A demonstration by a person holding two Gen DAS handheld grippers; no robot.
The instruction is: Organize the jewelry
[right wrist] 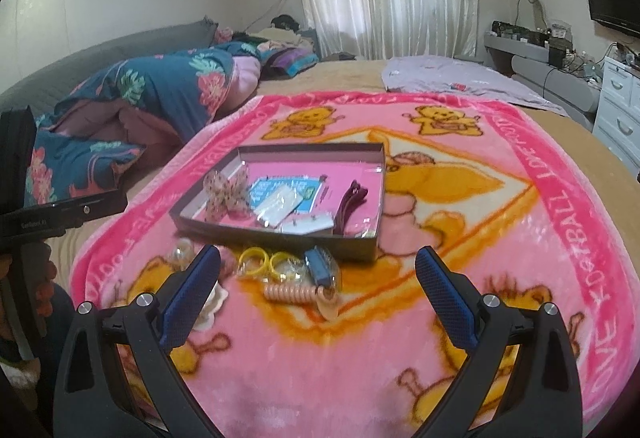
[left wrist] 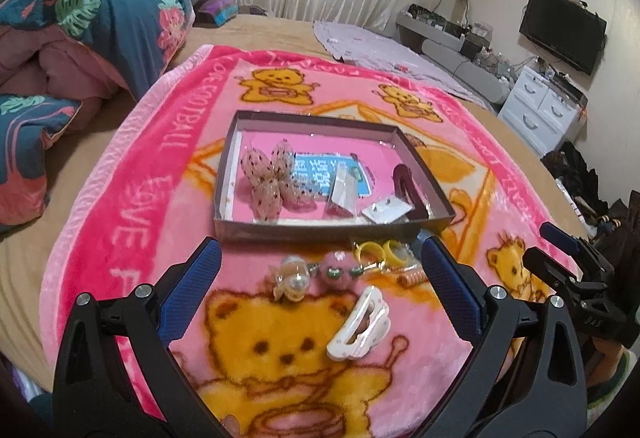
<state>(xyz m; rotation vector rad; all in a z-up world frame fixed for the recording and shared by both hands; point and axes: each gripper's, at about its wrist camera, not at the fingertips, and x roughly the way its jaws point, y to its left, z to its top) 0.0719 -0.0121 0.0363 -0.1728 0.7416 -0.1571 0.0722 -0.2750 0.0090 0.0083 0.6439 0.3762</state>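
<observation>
A shallow box (left wrist: 434, 194) lay on a pink bear blanket (left wrist: 132, 198) spread over a bed (left wrist: 280, 28). Inside the box, a dotted mesh bow (left wrist: 272, 178) sat toward its left side, a clear packet (left wrist: 342, 188) lay near the middle over a blue label (left wrist: 316, 168), a white card (left wrist: 386, 212) rested against the near wall, and a dark red clip (left wrist: 404, 182) lay toward the right wall.

The rest of the jewelry lay on the blanket just outside the box's near wall. Two yellow rings (left wrist: 384, 252) sat closest to that wall. A pink ball charm (left wrist: 338, 266) and a pearl charm (left wrist: 292, 278) lay beside them, slightly farther from the box. A peach coil tie (right wrist: 296, 294) and a blue piece in a clear bag (right wrist: 320, 268) lay by the rings as well. A white claw clip (left wrist: 362, 326) lay farthest from the box, on a bear print.

The left gripper (left wrist: 320, 270) hovered over this loose group with its jaws spread wide and holding nothing. The right gripper (right wrist: 318, 274) hung near the box's right near corner, its jaws likewise spread and empty, above the coil tie.
</observation>
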